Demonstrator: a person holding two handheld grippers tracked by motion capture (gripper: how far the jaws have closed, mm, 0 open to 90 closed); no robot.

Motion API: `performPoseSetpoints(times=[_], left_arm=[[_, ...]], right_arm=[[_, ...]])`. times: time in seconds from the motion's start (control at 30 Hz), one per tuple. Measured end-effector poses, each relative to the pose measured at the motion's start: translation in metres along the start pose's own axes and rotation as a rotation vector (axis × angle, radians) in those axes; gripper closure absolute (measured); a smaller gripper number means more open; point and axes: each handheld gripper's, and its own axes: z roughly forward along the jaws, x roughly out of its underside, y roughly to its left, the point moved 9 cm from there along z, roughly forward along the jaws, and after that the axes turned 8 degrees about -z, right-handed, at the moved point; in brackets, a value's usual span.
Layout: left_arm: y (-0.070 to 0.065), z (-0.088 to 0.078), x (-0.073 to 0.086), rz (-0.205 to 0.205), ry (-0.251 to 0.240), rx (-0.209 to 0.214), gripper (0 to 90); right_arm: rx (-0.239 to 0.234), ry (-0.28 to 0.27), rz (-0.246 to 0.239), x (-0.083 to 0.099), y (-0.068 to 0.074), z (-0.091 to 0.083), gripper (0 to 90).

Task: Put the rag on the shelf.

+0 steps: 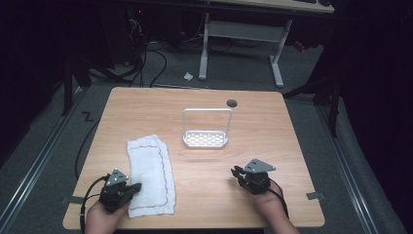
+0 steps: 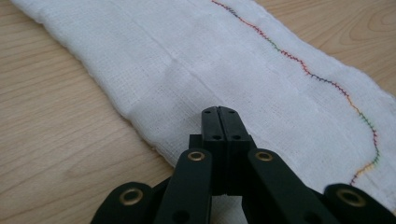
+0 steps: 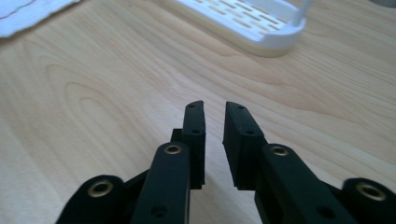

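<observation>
The left gripper (image 2: pixel 219 110) has its fingers (image 2: pixel 211 126) pressed together with no gap, and nothing is visible between them. Their tips are over the near long edge of a white woven cloth with a multicoloured stitched border (image 2: pixel 261 88), which lies flat on the light wooden counter (image 1: pixel 272 131) and stretches away ahead of these fingers.

The right gripper (image 3: pixel 215 106) holds its fingers (image 3: pixel 195 122) a little apart, with bare counter (image 3: pixel 93 102) under the narrow gap. Ahead of them and slightly to the right stands a white plastic slotted tray with a thin upright wire frame (image 3: pixel 254 25). Well apart from these fingers, far to the left, a corner of the cloth (image 3: pixel 23 16) is visible.
</observation>
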Motion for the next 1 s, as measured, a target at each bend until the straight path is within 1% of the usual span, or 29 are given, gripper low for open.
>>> performPoseSetpoints(times=[0.07, 0.2, 0.23, 0.27, 0.3, 0.37, 0.43, 0.5, 0.57, 0.63, 0.7, 0.73, 0.77, 0.83, 0.9, 1.0], left_arm=[[-0.008, 0.002, 0.001, 0.017, 0.003, 0.018, 90.0], [-0.029, 0.008, 0.003, 0.065, 0.021, 0.059, 90.0], [-0.033, 0.009, 0.003, 0.080, 0.020, 0.059, 90.0], [-0.038, 0.011, 0.003, 0.090, 0.023, 0.075, 90.0], [-0.040, 0.012, 0.003, 0.093, 0.021, 0.079, 90.0], [-0.041, 0.012, 0.004, 0.102, 0.025, 0.078, 90.0], [-0.041, 0.012, 0.003, 0.091, 0.021, 0.091, 90.0], [-0.040, 0.012, 0.004, 0.086, 0.022, 0.096, 90.0], [-0.040, 0.012, 0.004, 0.089, 0.018, 0.092, 90.0], [-0.040, 0.011, 0.004, 0.092, 0.018, 0.091, 90.0], [-0.040, 0.011, 0.004, 0.090, 0.014, 0.095, 90.0], [-0.040, 0.011, 0.004, 0.087, 0.011, 0.097, 90.0], [-0.040, 0.011, 0.004, 0.085, 0.010, 0.098, 90.0], [-0.040, 0.011, 0.004, 0.085, 0.009, 0.096, 90.0], [-0.041, 0.011, 0.005, 0.087, 0.010, 0.093, 90.0], [-0.043, 0.012, 0.005, 0.092, 0.015, 0.098, 90.0]], right_arm=[[-0.019, 0.007, -0.015, -0.003, 0.008, 0.002, 82.7], [-0.075, -0.007, -0.011, -0.011, 0.024, 0.006, 86.2], [-0.088, -0.012, -0.011, -0.015, 0.029, 0.008, 87.7], [-0.110, -0.017, -0.007, -0.019, 0.036, 0.010, 88.5], [-0.134, -0.023, -0.018, -0.024, 0.044, 0.014, 89.7], [-0.165, -0.021, -0.038, -0.032, 0.057, 0.022, 90.0], [-0.186, -0.011, -0.079, -0.042, 0.070, 0.034, 90.0], [-0.225, -0.014, -0.083, -0.055, 0.083, 0.049, 90.0], [-0.258, -0.017, -0.090, -0.069, 0.096, 0.064, 90.0], [-0.283, -0.021, -0.101, -0.081, 0.108, 0.077, 90.0], [-0.300, -0.011, -0.115, -0.088, 0.119, 0.088, 90.0], [-0.299, 0.001, -0.133, -0.089, 0.123, 0.093, 90.0], [-0.295, 0.019, -0.138, -0.089, 0.126, 0.097, 90.0], [-0.290, 0.049, -0.157, -0.085, 0.129, 0.102, 90.0], [-0.294, 0.047, -0.163, -0.082, 0.129, 0.100, 90.0], [-0.302, 0.044, -0.146, -0.076, 0.130, 0.093, 90.0]])
